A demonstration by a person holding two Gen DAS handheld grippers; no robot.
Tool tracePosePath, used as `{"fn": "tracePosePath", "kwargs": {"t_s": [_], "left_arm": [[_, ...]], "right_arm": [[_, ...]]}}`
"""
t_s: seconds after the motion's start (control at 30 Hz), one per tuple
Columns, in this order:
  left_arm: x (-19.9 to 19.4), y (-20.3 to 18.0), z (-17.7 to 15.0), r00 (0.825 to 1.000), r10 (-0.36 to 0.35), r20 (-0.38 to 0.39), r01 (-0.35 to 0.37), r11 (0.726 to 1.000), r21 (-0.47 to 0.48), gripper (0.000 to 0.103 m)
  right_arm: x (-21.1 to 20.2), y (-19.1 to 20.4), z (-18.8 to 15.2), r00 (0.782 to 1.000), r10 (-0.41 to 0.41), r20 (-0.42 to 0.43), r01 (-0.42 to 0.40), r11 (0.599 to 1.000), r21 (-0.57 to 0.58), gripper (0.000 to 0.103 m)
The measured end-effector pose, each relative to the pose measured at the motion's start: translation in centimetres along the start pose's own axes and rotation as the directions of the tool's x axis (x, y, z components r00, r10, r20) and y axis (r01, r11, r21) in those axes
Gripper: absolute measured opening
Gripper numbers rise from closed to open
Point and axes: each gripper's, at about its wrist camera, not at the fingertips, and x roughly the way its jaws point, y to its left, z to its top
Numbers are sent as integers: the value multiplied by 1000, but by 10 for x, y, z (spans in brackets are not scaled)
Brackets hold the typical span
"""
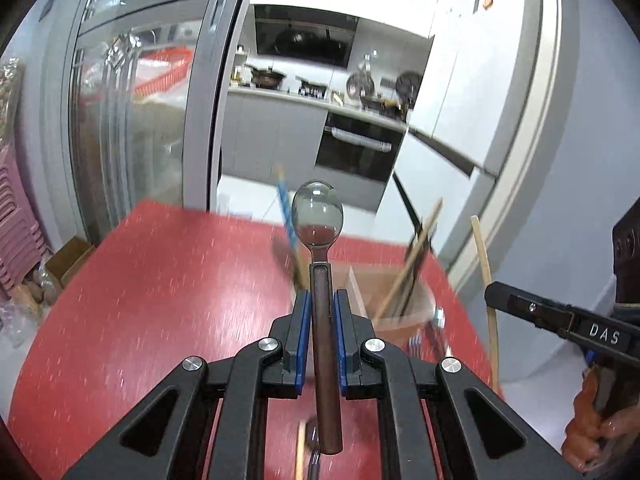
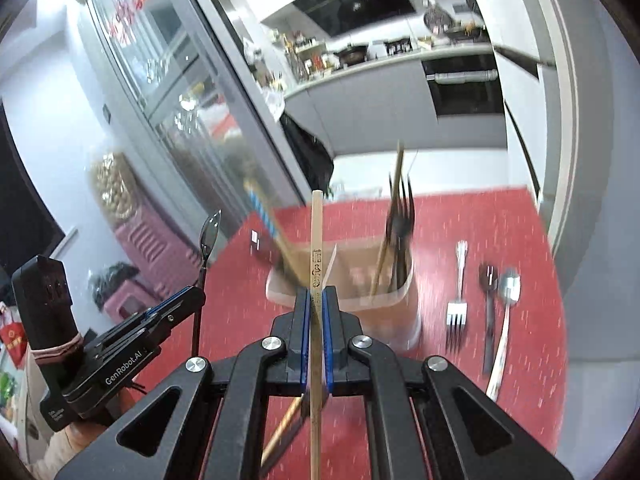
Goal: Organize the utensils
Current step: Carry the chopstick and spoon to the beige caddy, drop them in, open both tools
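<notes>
A dark-handled spoon [image 1: 318, 240] stands clamped by its handle between the blue pads of the left gripper [image 1: 321, 308], bowl up, above the red table [image 1: 140, 300]; alongside, the right gripper [image 2: 316, 304] pinches a pale wooden chopstick [image 2: 316, 240] upright. Both grippers angle downward toward a cardboard box [image 2: 360, 280] on the table, already bristling with chopsticks and a dark fork [image 2: 400, 212]. Only the right wrist view shows the utensils lying flat to the right of the box: a silver fork [image 2: 458, 300], a dark spoon [image 2: 489, 312] and a silver spoon [image 2: 507, 308]. Only the left view shows the person's hand [image 1: 596, 432] on the right gripper's grip.
</notes>
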Motion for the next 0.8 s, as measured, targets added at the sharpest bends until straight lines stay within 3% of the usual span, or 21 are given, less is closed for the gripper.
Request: {"fn": "tracePosePath", "kwargs": {"t_s": [0.3,0.53,0.8], "left_arm": [[47,-11,51,993,-5,118,7,1000,-13,36],[84,-11,55,989,7,147,-4,1000,-24,36],[114,-10,47,984,30,176,-29,1000,-9,36]], "right_arm": [[22,4,64,990,-23,139,28,999,-33,6],[53,0,93,971,-69,230,86,994,-66,6],[81,0,98,947,-88,310,134,983,-129,6]]}}
